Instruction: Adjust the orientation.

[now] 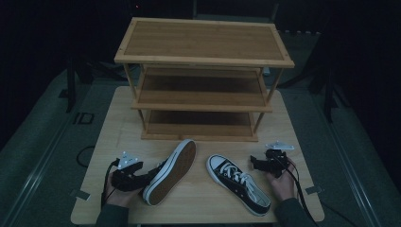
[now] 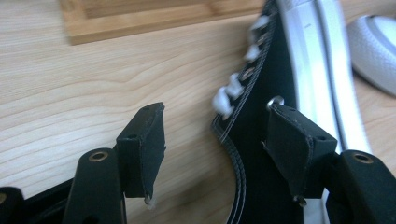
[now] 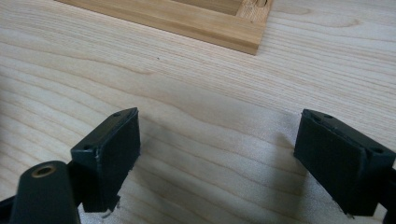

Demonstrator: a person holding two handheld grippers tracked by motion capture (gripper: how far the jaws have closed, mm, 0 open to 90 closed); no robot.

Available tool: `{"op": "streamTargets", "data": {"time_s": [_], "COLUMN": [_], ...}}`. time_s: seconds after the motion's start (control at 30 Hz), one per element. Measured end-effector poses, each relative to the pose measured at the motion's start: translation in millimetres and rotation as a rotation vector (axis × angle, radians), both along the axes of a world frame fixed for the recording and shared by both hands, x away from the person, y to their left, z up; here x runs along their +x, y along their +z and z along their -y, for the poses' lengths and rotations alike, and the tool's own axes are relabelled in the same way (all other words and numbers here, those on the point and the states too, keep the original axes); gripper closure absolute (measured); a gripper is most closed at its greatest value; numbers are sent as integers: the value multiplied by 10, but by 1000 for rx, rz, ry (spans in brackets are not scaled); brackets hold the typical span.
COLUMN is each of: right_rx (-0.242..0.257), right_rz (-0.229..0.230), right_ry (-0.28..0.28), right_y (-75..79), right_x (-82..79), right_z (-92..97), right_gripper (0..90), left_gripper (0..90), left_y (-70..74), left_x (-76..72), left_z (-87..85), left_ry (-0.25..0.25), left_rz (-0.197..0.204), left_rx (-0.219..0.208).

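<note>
Near edge of the wooden table (image 1: 108, 127): the person's left hand (image 1: 116, 191) holds the left gripper (image 2: 215, 154), jaws spread astride the black canvas collar of the tipped sneaker (image 1: 171, 171), one pad outside on the canvas, none clamped. This shoe lies on its side, tan sole facing up and right, toe pointing far. Right of it, the upright sneaker (image 1: 238, 184) rests on its sole, white toe cap toward the far left. Near right, the right gripper (image 3: 217, 158) hovers over bare tabletop, jaws spread wide, empty. Far centre: three-tier wooden shoe rack (image 1: 203, 42), shelves bare
</note>
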State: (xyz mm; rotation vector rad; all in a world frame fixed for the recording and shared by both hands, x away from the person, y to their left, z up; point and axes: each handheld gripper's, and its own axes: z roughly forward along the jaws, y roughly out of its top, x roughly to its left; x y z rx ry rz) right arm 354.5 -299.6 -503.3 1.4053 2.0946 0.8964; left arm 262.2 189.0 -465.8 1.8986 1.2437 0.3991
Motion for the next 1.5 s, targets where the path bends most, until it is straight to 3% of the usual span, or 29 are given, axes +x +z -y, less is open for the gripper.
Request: {"op": "streamTargets", "data": {"time_s": [0.07, 0.27, 0.47, 0.63, 1.0, 1.03, 1.13, 1.2, 1.3, 1.37, 1.5], "right_rx": [0, 0, 1, 2, 2, 2, 2, 2, 2, 2, 2], "right_rz": [0, 0, 0, 0, 0, 1, 1, 0, 0, 0, 0], "right_ry": [0, 0, -1, -2, -1, -1, 0, -1, -1, -1, -1], "right_y": [0, 0, 0, 0, 0, 0, -1, 0, 0, 0, 0], "right_x": [0, 0, -1, -3, -3, -2, -3, -3, -3, -3, -4], "right_z": [0, 0, -1, -2, -2, -2, 0, -1, -2, -1, -2], "right_gripper": [138, 138, 138, 138, 138, 138, 138, 139, 139, 139, 139], "left_gripper": [381, 381, 368, 366, 365, 358, 376, 379, 417, 438, 514], "left_y": [19, 77, 157, 191, 243, 250, 268, 265, 259, 262, 207], "left_x": [-5, -37, -102, -136, -157, -157, -166, -170, -185, -190, -204], "left_z": [61, 233, 441, 565, 607, 598, 602, 605, 620, 610, 616], "left_ry": [-22, -87, -173, -214, -224, -228, -218, -224, -223, -223, -243], "left_rz": [3, 19, 41, 52, 72, 73, 81, 72, 64, 58, 17], "left_rx": [20, 27, 11, 2, 2, -16, 14, 5, 27, 12, 12]}}
